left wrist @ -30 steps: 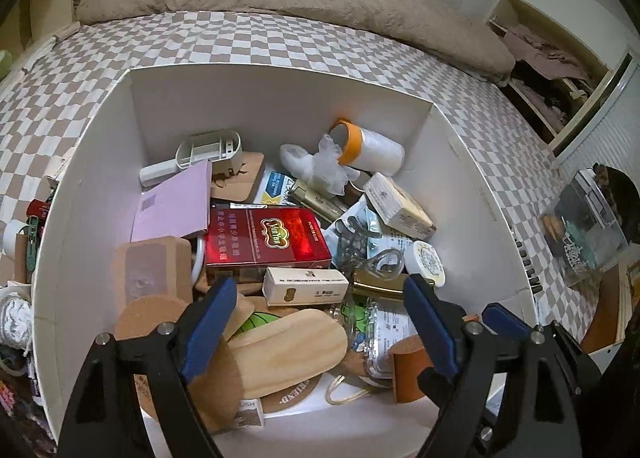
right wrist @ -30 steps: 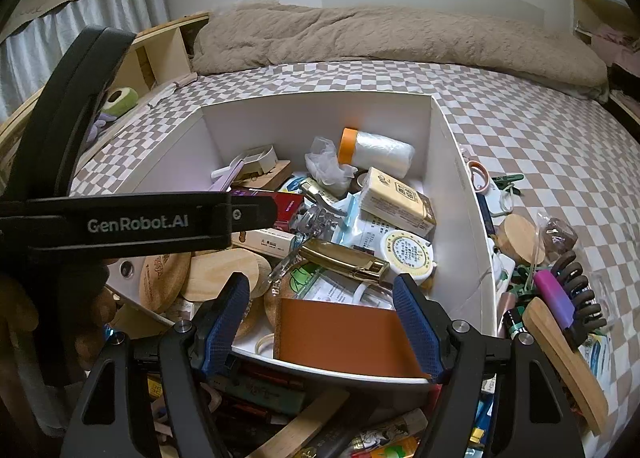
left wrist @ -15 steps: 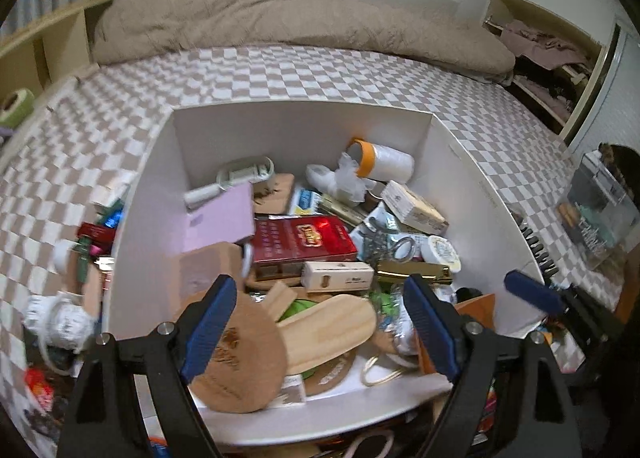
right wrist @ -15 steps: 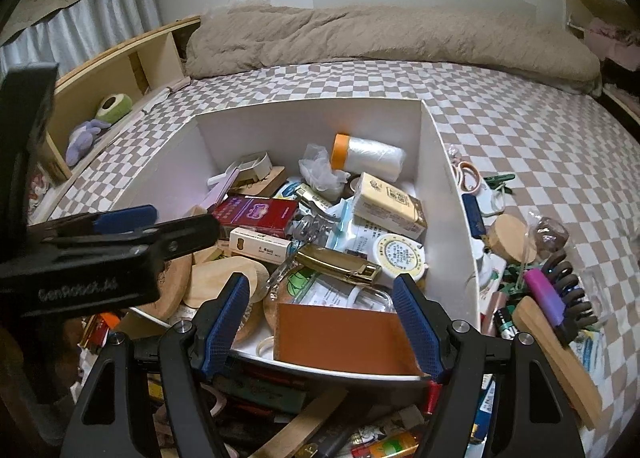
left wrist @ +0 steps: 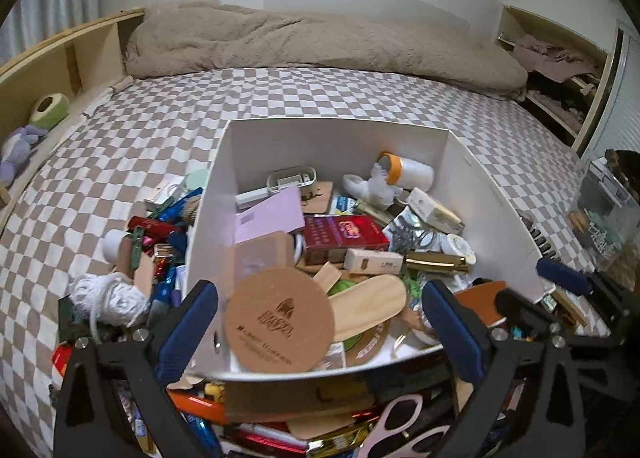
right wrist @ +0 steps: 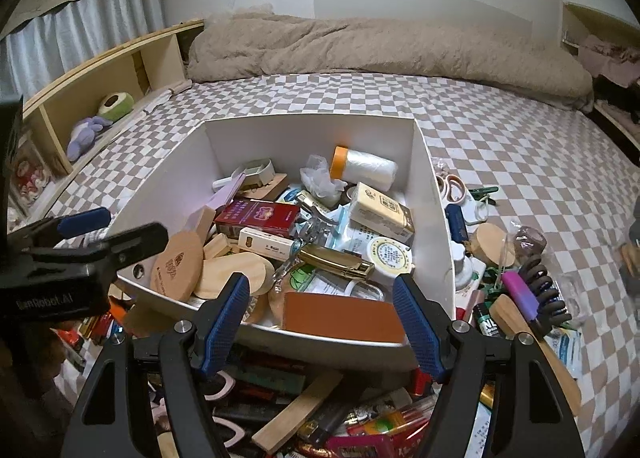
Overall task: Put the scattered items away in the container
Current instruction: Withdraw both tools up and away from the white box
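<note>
Clutter rings the white box (right wrist: 434,217) on the checked bedspread (right wrist: 520,137), so both grippers hover at its near edge, angled down, where either can reach into it or drop to the pile below.

Inside, the box is already well filled: a round wooden disc (left wrist: 279,325) leans against the near left corner, a red carton (left wrist: 345,234) lies flat in the middle, and an orange-capped roll (right wrist: 363,170) rests toward the back wall. A brown card (right wrist: 344,316) stands against the near wall.

The left gripper (left wrist: 320,332) has its jaws opening to their widest, and nothing sits between them; the disc seen through the gap lies in the box, clear of the pads. The right gripper (right wrist: 320,314) holds its jaws moderately apart and empty too, the brown card merely showing beyond them.

Much is left outside. A ball of white string (left wrist: 108,298) and coloured wrappers lie just beside the left wall; a comb-like purple brush (right wrist: 528,298) and a wooden lid (right wrist: 494,244) lie beside the right wall; scissors (left wrist: 400,424) and sticks crowd the near side. Judging by this, the tidying is perhaps half done, and each empty gripper probably needs a fresh item next.
</note>
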The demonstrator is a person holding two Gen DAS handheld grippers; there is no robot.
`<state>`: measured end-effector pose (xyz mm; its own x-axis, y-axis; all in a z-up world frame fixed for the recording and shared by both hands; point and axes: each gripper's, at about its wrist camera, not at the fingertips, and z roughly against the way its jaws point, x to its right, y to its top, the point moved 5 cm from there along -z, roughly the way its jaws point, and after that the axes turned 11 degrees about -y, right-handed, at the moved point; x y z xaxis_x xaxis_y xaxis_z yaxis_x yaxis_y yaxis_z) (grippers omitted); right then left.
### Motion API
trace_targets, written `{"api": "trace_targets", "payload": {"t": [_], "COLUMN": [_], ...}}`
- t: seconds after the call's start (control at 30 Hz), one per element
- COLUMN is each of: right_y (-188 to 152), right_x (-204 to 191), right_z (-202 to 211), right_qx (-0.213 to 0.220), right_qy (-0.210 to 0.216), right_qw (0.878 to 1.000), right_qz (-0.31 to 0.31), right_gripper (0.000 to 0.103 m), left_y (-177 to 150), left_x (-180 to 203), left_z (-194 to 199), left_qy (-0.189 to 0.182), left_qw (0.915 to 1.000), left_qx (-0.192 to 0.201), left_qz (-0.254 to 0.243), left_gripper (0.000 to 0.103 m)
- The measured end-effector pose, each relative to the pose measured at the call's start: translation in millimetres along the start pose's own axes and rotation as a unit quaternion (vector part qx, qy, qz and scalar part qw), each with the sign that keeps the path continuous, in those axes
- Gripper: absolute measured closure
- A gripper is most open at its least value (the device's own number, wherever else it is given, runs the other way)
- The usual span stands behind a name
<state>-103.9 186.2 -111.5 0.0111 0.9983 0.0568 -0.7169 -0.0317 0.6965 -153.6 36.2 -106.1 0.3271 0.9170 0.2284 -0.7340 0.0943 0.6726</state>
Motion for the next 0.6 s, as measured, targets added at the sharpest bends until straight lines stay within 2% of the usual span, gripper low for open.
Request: {"api": "trace_targets", "payload": {"t": [0.33, 0.6], "right_y": [3.0, 5.8], "right_x": [0.3, 1.2], "right_z": [23.8, 48.7], "right_qx": [0.017, 0.038], "right_qy": [-0.001, -0.002], "right_qw": [1.000, 0.999], "right_qz": [-0.003, -0.007], "right_gripper": [0.029, 0.029], "left_y": [-11.0, -10.7], "left_x": [-4.4, 0.3], "left_z": [24.6, 48.7], "left_qy": [0.016, 0.012], "left_qw": [0.9997, 0.9993], "left_qx": [0.016, 0.034], "left_qz": [-0.007, -0.008], "left_gripper": [0.000, 0.000]}}
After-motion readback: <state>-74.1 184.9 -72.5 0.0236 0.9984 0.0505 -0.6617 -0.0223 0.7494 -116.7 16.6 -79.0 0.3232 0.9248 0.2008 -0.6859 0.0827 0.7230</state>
